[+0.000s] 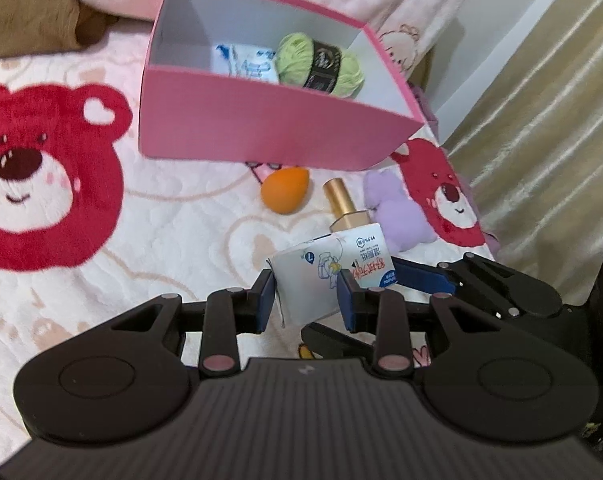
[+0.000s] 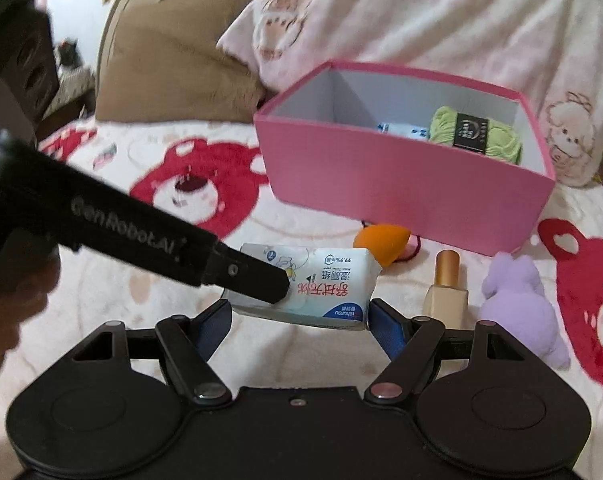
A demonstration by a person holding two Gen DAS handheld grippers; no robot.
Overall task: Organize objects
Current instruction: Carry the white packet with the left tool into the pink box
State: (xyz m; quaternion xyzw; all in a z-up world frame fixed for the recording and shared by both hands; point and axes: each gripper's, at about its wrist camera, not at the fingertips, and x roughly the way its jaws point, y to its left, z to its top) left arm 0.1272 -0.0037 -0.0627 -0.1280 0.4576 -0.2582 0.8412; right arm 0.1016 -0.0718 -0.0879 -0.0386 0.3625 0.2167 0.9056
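Note:
A white wet-wipe pack point(image 1: 333, 276) with red and blue print is pinched between my left gripper's point(image 1: 306, 300) blue pads. In the right wrist view the same pack point(image 2: 309, 288) lies between my right gripper's point(image 2: 299, 318) open pads, with the left gripper's black finger point(image 2: 249, 276) across it. A pink box point(image 1: 261, 132) holds green yarn point(image 1: 321, 65) and another wipe pack point(image 1: 245, 62). An orange sponge point(image 1: 284, 191), a gold-capped bottle point(image 1: 343, 206) and a purple plush point(image 1: 397, 214) lie in front of the box.
Everything lies on a bed with a white blanket printed with red bears point(image 1: 41, 184). A brown pillow point(image 2: 173, 52) and a pink quilt point(image 2: 421, 12) lie behind the box point(image 2: 401, 184). A beige curtain point(image 1: 549, 120) hangs at the right.

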